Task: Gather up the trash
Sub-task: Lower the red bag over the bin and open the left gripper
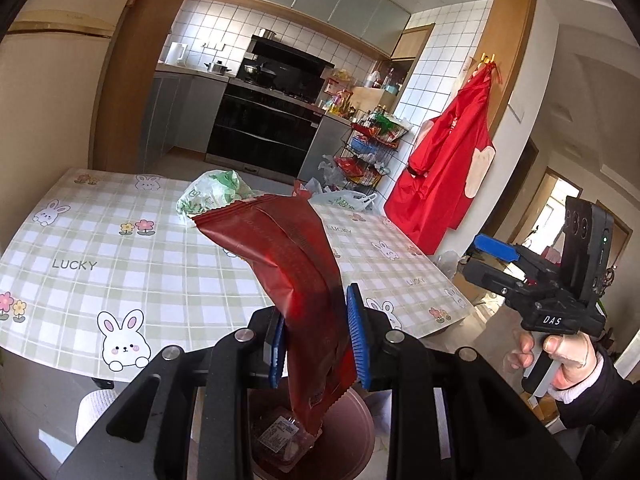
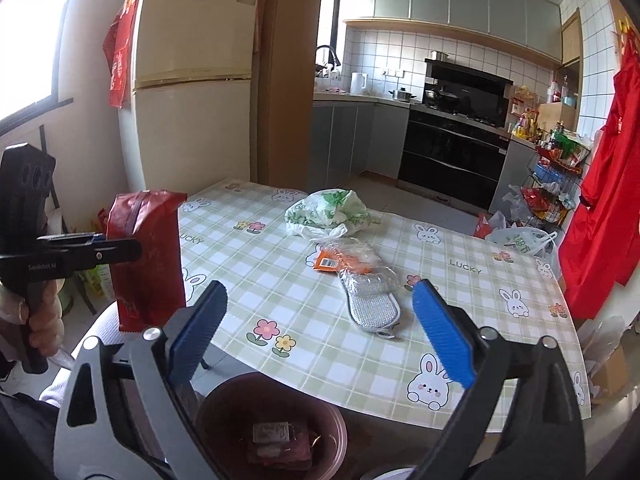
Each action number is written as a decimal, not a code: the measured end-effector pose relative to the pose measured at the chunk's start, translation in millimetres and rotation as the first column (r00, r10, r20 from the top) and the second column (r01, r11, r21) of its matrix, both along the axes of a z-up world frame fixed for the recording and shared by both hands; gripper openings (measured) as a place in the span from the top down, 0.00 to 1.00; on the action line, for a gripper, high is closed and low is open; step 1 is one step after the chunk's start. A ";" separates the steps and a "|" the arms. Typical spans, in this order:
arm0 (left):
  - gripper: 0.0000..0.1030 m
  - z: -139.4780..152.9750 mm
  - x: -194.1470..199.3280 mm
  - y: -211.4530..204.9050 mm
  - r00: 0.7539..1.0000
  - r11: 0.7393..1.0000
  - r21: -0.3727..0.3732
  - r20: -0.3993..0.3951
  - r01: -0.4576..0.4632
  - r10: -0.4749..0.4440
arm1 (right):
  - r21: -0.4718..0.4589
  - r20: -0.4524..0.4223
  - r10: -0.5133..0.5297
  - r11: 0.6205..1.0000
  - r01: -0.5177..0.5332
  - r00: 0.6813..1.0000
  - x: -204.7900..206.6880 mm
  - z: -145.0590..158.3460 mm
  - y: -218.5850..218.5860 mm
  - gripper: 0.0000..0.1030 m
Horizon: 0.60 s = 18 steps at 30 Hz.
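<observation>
The tablecloth (image 2: pixel 280 280) reads "LUCKY"; the wrapper's (image 1: pixel 296 264) print looks too blurred to read. The left gripper (image 1: pixel 316 340) pinches that red wrapper above a bin (image 2: pixel 224 412), while the right gripper (image 2: pixel 320 332) gapes empty before a silver pouch (image 2: pixel 372 304).

The bench (image 2: pixel 320 356), covered in a green-checked cloth printed with rabbits and flowers, carries a crumpled white-and-green plastic bag (image 2: pixel 328 212), a clear wrapper with an orange label (image 2: pixel 340 260) and a silvery mesh pad (image 2: pixel 370 306) touching it.
</observation>
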<state>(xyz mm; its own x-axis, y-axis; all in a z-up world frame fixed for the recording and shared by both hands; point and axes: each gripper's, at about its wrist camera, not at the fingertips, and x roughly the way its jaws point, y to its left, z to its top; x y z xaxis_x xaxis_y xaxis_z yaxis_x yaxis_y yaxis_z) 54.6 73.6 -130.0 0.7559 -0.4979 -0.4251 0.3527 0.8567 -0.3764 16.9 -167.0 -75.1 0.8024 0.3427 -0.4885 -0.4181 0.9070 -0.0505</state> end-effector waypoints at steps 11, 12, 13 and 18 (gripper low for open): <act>0.74 -24.2 5.9 -36.5 0.991 0.992 0.063 -0.087 0.108 -0.102 | 0.052 -0.037 -0.088 0.995 0.090 0.995 7.0 -26.7 -24.2 0.06; 0.74 -26.3 6.5 -41.1 0.989 0.990 0.072 -0.095 0.119 -0.112 | 0.057 -0.044 -0.091 0.994 0.093 0.995 7.7 -29.2 -25.6 0.06; 0.74 -29.1 7.0 -45.6 0.987 0.989 0.078 -0.103 0.129 -0.121 | 0.060 -0.048 -0.092 0.994 0.095 0.995 8.0 -31.8 -26.9 0.06; 0.74 -40.0 10.4 -66.9 0.974 0.977 0.099 -0.144 0.188 -0.173 | 0.057 -0.054 -0.112 0.992 0.115 0.992 9.4 -40.9 -34.7 0.06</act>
<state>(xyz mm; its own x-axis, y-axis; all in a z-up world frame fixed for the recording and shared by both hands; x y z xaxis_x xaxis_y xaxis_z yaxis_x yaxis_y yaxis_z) 65.1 6.6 -170.0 0.5904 -0.5651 -0.5762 0.4586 0.8224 -0.3366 26.3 -201.8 -116.0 0.8128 0.2803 -0.5107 -0.3125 0.9496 0.0240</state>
